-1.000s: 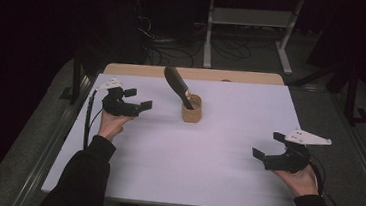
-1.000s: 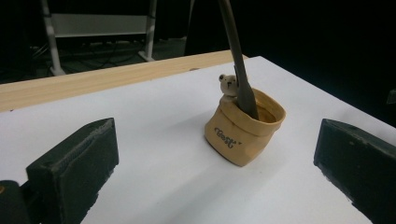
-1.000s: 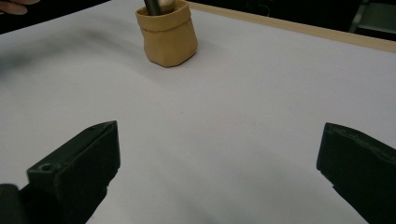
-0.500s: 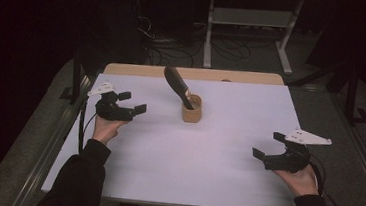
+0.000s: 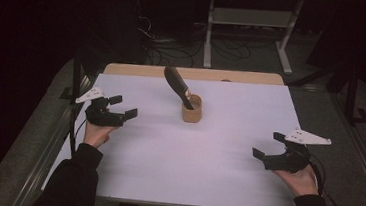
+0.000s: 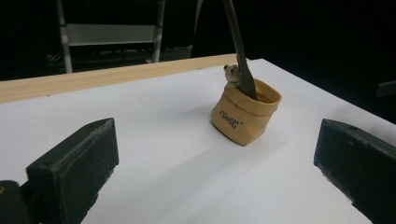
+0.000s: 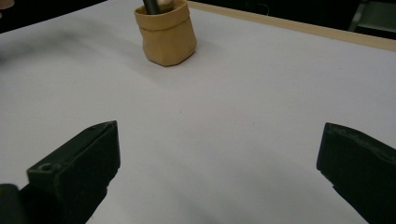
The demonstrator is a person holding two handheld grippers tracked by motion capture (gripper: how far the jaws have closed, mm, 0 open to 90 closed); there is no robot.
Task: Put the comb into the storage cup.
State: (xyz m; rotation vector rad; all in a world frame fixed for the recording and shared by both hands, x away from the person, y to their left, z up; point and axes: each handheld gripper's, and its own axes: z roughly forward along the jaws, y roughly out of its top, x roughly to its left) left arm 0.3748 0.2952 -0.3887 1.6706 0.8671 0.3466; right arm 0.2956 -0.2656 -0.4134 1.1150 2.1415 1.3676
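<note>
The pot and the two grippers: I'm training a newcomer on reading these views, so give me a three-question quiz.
1. True or false: the left gripper is shut on the pot.
2. What stands in the pot? A) a dark utensil B) a pencil C) nothing
3. Fill in: the right gripper has its jaws ____.

Key: 1 false, it is open and apart from the pot. 2 A, leaning toward the far left. 3 open.
</note>
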